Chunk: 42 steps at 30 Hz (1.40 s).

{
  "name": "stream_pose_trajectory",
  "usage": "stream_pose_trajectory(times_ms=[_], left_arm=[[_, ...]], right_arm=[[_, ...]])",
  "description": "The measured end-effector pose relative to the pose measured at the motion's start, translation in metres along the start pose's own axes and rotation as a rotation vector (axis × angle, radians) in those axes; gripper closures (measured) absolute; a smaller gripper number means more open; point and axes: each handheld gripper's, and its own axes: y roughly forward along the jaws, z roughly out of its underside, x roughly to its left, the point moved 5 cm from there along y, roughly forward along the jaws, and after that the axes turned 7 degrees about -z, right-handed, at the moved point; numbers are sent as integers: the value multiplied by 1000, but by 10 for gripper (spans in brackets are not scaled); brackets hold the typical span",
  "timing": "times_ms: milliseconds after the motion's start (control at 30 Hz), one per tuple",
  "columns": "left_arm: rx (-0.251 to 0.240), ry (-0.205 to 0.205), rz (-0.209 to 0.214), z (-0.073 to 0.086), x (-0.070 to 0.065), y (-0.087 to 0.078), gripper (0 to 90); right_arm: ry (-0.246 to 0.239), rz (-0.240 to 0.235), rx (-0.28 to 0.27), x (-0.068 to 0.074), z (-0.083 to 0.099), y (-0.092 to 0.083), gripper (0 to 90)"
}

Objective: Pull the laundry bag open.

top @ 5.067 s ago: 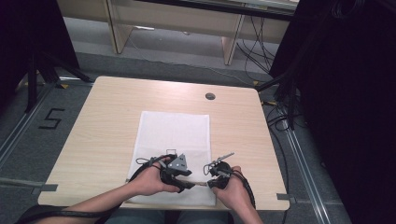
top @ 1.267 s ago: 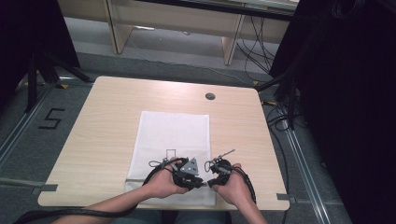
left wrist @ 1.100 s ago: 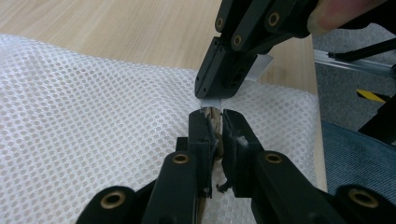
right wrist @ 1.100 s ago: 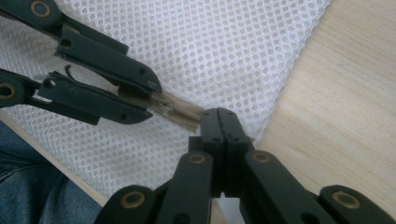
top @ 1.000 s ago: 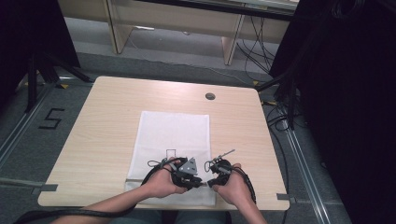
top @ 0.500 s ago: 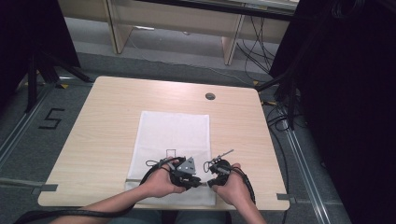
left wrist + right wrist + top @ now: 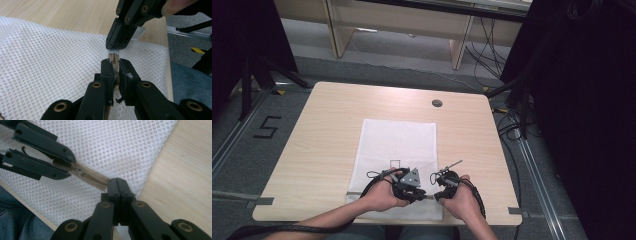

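Zipper held at both ends, near edge of mesh bag

Zipper (image 7: 91, 178) runs along the near edge of the white mesh bag (image 7: 397, 145), which lies flat on the table (image 7: 322, 135). Your left gripper (image 7: 114, 65) is clamped on the slider end of that zipper; your right gripper (image 7: 120, 185) is closed tight on the zipper's end by the bag's near right corner. Both grippers sit close together there, jaws facing each other along the zipper line. Long axis of the zipper lies between the two grips. Judgement: the pull should follow this axis, left gripper travelling away from the right along the bag's edge, while your right anchors the corner.
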Motion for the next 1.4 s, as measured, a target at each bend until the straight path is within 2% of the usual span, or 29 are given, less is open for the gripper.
stream_pose_trajectory(times_ms=[33, 100, 267, 467, 500, 567, 600, 667, 700, 733, 800, 833, 933, 1000, 1100, 1133, 1400], left_arm=[[-3, -14, 4, 0, -1, 0, 820], [-1, -7, 1, 1, 0, -1, 820], [-7, -21, 4, 1, -1, -1, 820], [-4, -4, 5, 0, -1, -1, 820], [-3, -14, 4, 0, -1, -1, 820], [-2, -10, 3, 0, -1, -3, 820], [-3, -5, 3, 0, 0, -4, 820], [-1, -11, 2, 1, 0, -5, 820], [-5, 2, 3, 1, 1, -6, 820], [-4, -9, 2, 1, 0, -6, 820], [-4, 5, 2, 1, 1, -6, 820], [-5, -16, 2, 2, 0, -6, 820], [-4, -8, 4, 2, 1, -7, 820], [-6, -23, 6, 2, 1, -8, 820], [-1, -18, 1, 3, 2, -9, 820], [0, -16, 0, 3, 2, -9, 820], [0, -20, 7, 3, 2, -8, 820]], right_arm=[[2, 0, 1, 0, 0, 0, 900], [1, 1, 1, 0, 0, 0, 900], [2, 1, 0, 0, 0, 0, 900], [1, -6, -9, 0, 0, 1, 900], [-12, -7, -16, -1, 0, 1, 900], [-12, -7, -15, -1, 0, 1, 900], [7, -5, -9, 0, 0, 1, 900], [4, -8, -11, 0, 0, 1, 900], [6, -8, -10, 0, 0, 1, 900], [8, -5, -7, 0, 0, 1, 900], [3, -7, -9, 0, 0, 1, 900], [4, -8, -10, 0, 0, 1, 900], [8, 2, -2, -1, 0, 0, 900], [5, -9, -9, 0, 0, 1, 900], [1, -9, 0, -1, 0, 0, 900], [-17, -12, -8, -1, -1, 0, 900], [-6, -13, -3, -1, 0, 0, 900]])
